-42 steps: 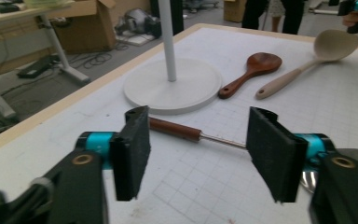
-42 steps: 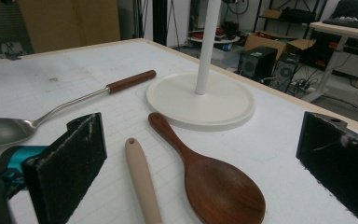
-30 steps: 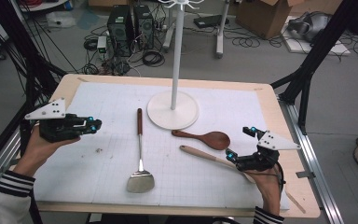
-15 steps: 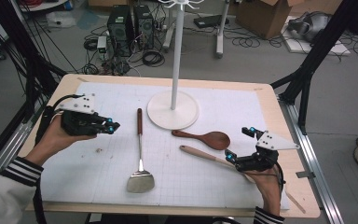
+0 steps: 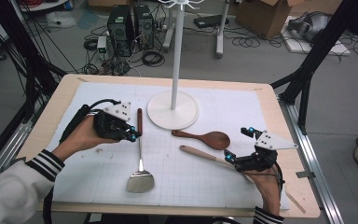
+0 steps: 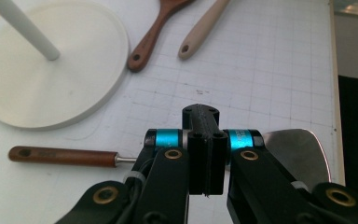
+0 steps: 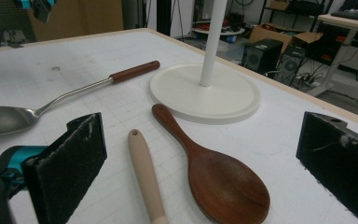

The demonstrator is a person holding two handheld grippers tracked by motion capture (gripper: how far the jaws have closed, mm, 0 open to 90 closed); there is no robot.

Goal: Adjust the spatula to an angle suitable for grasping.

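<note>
The left hand-held gripper (image 5: 131,134) hovers over the metal spatula (image 5: 140,154) at about nine o'clock on the surface (image 5: 279,140), its tips right above the spatula's shaft near where the brown handle ends. Its jaws are pressed together with nothing between them — in the left gripper view the two black pads meet flat against each other (image 6: 206,158), and the spatula's brown handle (image 6: 63,156) and steel blade show beneath them, apart from the pads. The spatula lies lengthwise, handle toward twelve o'clock beside the white stand base (image 5: 173,110), blade toward six o'clock.

The right hand-held gripper (image 5: 237,145) sits at about four o'clock on the surface, jaws spread wide. In the right gripper view the two black pads stand well apart at either side (image 7: 70,158), and between them lie the pale wooden handle (image 7: 144,175) and the dark wooden spoon (image 7: 214,177), neither touched by a pad. In the high view one jaw tip is just beside the pale handle (image 5: 203,154), which runs from the centre toward four o'clock; the dark spoon (image 5: 205,137) lies just beyond it, toward the stand, bowl pointing to three o'clock.

The white stand rises as a pole (image 5: 176,56) from its round base near the twelve-o'clock half of the surface — the spatula's handle end lies just beside the base at its nine-o'clock side, not touching it.
</note>
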